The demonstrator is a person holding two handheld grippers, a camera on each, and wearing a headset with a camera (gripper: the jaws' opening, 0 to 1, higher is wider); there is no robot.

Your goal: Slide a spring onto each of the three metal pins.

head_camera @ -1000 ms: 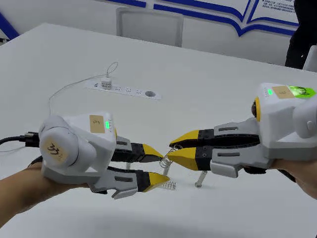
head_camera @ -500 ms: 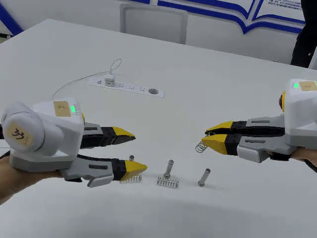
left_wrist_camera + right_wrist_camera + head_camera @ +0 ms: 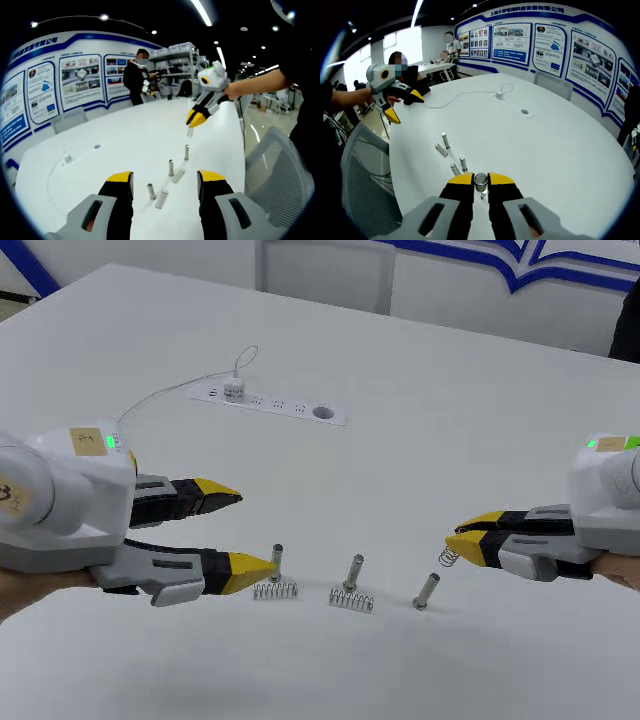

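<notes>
My left claw (image 3: 257, 530) is wide open with nothing in it, and its lower yellow tip is just beside the left pin (image 3: 277, 558). My right claw (image 3: 452, 536) is pinched down on the held spring (image 3: 448, 556). It grips the spring by the upper end, and the coil hangs below the tips, off the tabletop (image 3: 420, 420). The coil is near the top of the right pin (image 3: 427, 589) but not on it. In the right gripper view it sits end-on between my two yellow tips. The left pin, the middle pin (image 3: 353, 571) and the right pin stand in a row between the claws, and all three shafts are bare. Two springs lie flat on the tabletop. The first loose spring (image 3: 275, 591) is just in front of the left pin. The second loose spring (image 3: 351, 600) lies at the foot of the middle pin. A white power strip (image 3: 270, 405) with a thin cable sits well behind the row. The claws are well apart, one at each end of the row.
</notes>
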